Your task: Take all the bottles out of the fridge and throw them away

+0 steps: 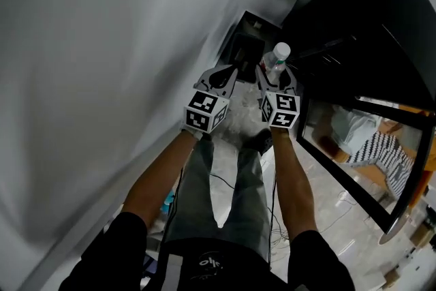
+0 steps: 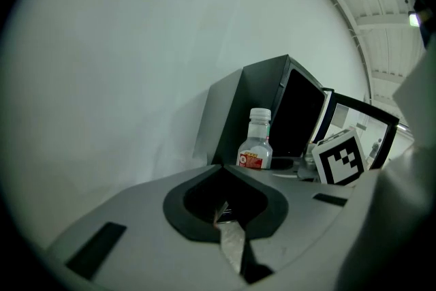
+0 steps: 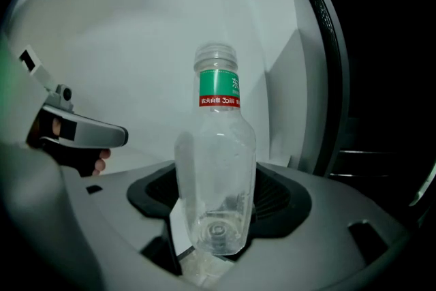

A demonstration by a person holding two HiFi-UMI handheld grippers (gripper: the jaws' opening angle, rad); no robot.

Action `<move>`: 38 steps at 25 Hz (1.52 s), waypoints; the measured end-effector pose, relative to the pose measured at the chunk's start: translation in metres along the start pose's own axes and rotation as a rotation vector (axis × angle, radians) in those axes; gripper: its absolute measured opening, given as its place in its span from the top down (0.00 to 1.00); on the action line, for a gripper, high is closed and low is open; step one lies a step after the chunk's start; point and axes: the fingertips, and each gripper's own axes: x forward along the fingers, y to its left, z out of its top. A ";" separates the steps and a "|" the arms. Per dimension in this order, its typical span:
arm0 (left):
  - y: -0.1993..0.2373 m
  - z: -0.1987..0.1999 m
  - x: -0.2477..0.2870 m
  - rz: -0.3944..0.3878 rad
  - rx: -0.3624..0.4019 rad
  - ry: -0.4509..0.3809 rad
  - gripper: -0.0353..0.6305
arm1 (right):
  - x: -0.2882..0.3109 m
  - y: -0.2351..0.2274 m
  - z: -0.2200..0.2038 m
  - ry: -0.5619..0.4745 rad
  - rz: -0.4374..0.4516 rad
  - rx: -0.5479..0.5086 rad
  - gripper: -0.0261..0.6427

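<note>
Grey trousers and both forearms fill the near field of the head view, above a pale floor. Each forearm ends at a marker cube, the two cubes level and near each other.

Left gripper: jaws are brought together tip to tip, with nothing between them.

Right gripper: jaws are closed on the lower body of a clear plastic bottle. The bottle stands upright in the grip, looks empty, and carries a green neck band on one side and a red label on the other. Its white cap rises just above the jaws in the head view. The bottle is in the air, just right of the left gripper.

Beyond the jaws, a dark box sits on the floor against the white wall. To the right stands a dark cabinet with a glass-panelled door.
</note>
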 end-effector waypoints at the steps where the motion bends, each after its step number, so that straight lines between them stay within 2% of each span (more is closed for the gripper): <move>1: 0.001 -0.009 0.005 -0.001 -0.002 0.008 0.94 | 0.004 0.000 -0.010 0.006 0.004 0.002 0.51; 7: 0.012 -0.055 0.028 -0.009 -0.015 0.045 0.94 | 0.024 -0.008 -0.053 0.032 0.019 0.020 0.51; 15: 0.046 -0.100 0.068 0.009 -0.031 0.018 0.94 | 0.078 -0.023 -0.102 0.044 0.050 0.022 0.50; 25: 0.087 -0.146 0.101 0.021 0.029 -0.020 0.94 | 0.153 -0.013 -0.188 0.058 0.098 0.027 0.50; 32: 0.098 -0.158 0.094 0.036 0.030 -0.020 0.94 | 0.170 -0.010 -0.203 0.055 0.083 0.050 0.50; 38: 0.097 -0.153 0.082 0.049 0.028 -0.007 0.94 | 0.157 -0.011 -0.200 0.068 0.073 0.066 0.50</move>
